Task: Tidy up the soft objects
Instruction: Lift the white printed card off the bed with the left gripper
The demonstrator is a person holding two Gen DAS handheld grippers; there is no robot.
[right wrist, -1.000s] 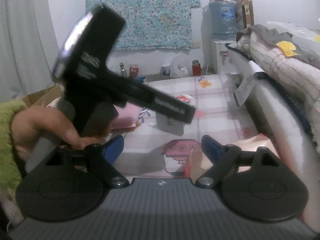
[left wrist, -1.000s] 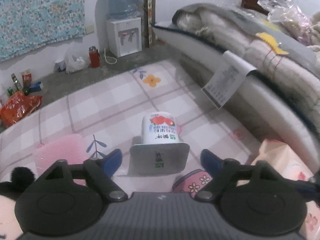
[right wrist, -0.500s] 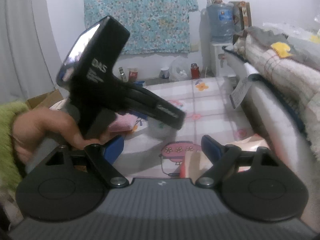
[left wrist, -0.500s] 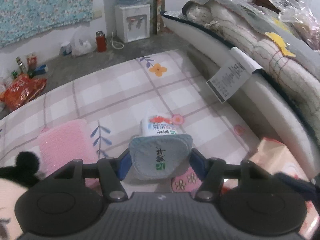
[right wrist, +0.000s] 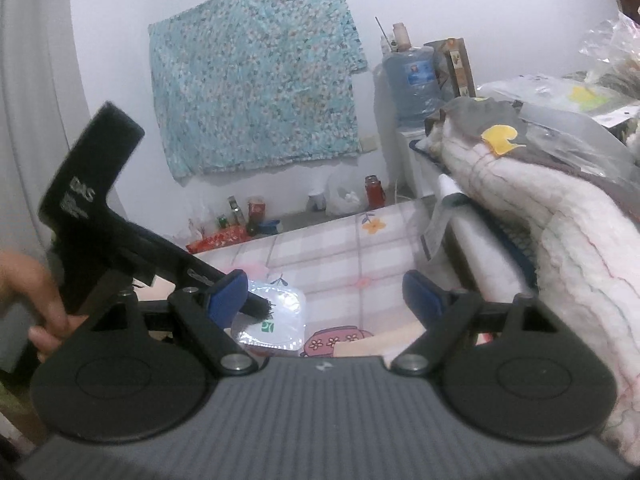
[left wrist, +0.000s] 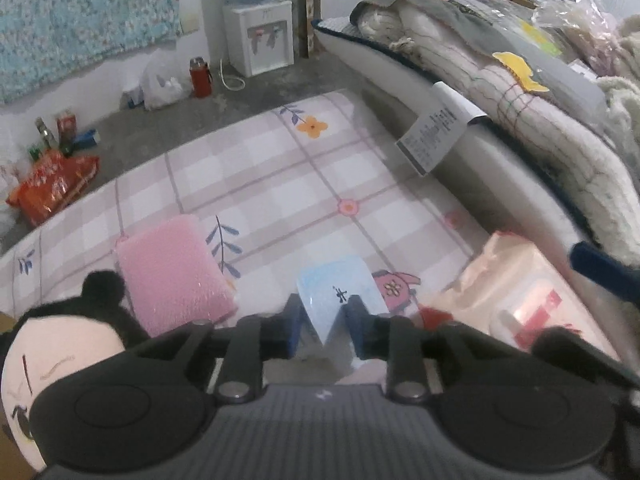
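Checked sheet [left wrist: 280,176]; tissue pack [left wrist: 338,292] lengthwise away.

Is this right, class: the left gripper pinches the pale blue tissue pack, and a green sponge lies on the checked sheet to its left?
Not quite. The sponge is pink, not green, as the left wrist view shows. The rest holds: the left gripper is closing on the pale blue tissue pack between its pads, and the sponge lies left of it on the checked sheet.
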